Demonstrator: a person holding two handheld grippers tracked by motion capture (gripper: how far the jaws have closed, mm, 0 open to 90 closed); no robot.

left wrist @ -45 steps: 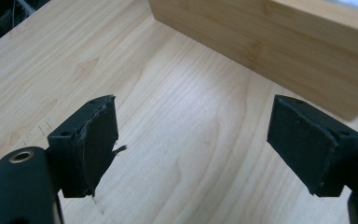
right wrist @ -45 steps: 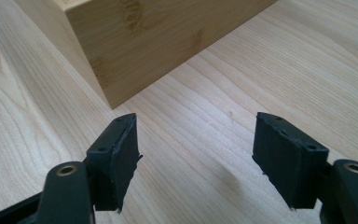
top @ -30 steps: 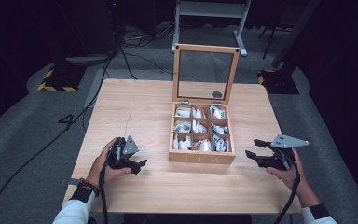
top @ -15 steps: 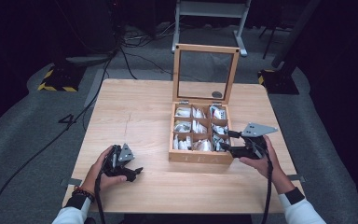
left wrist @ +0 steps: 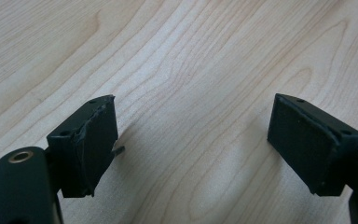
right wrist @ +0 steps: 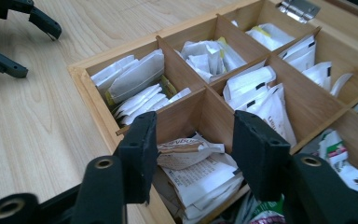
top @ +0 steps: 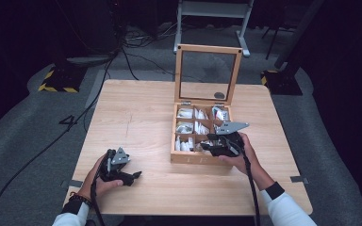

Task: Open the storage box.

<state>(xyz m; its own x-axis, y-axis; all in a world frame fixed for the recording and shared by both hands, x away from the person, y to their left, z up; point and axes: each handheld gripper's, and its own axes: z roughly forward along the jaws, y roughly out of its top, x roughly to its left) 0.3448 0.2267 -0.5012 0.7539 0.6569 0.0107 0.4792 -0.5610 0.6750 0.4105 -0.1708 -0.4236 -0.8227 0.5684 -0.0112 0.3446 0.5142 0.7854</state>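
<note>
Hovering over the near right corner of the wooden box (top: 188,157), the right gripper (right wrist: 193,154) has its 2 black jaws parted, one on each side of a crumpled paper packet (right wrist: 186,154) lying on top of a stack of packets in the near compartment; whether the pads touch the packet cannot be told, and nothing is clamped. The box sits right of centre on the table (top: 136,113), its glass-paned lid (top: 208,70) standing upright at the far edge on 2 metal hinges. Wooden dividers split the box into a grid of compartments, 3 across, each stuffed with white and pale paper sachets (right wrist: 135,77), some standing on edge, some slumped; a few show yellow, green or black print. In the right gripper view, the compartment just past the jaws holds flat sachets packed side by side, and the next one along holds a looser heap (right wrist: 209,53). The left gripper (left wrist: 191,140) is well apart from the box, low over bare wood near the table's front left, jaws spread wide and empty, held in the person's left hand (top: 99,176).
</note>
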